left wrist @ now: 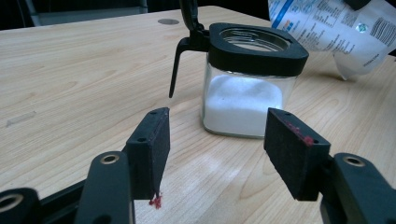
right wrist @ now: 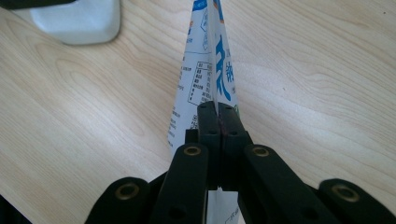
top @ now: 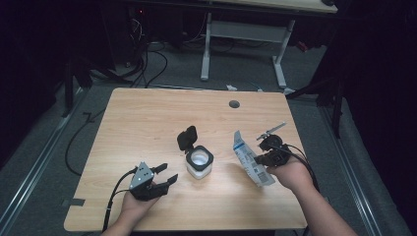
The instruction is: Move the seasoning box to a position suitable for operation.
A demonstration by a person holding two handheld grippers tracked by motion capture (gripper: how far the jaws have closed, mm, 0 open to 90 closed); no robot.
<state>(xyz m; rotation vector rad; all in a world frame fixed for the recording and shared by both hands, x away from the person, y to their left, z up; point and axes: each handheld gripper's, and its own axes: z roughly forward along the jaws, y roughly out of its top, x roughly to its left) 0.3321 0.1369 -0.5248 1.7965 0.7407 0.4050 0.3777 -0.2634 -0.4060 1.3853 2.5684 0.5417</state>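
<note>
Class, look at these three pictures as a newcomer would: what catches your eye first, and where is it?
Mid-table stands a glass jar of white powder, its black flip lid open. To its right, the right gripper pinches a blue-and-white printed pouch above the wooden table. The left gripper waits open, left of the jar.

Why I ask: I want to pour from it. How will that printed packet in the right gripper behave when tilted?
Likely floppy: the packet is thin film, pinched flat between the right gripper fingers. Probably light, since one pinch holds it off the table. It may sag or fold, so pouring into the jar could wander.
</note>
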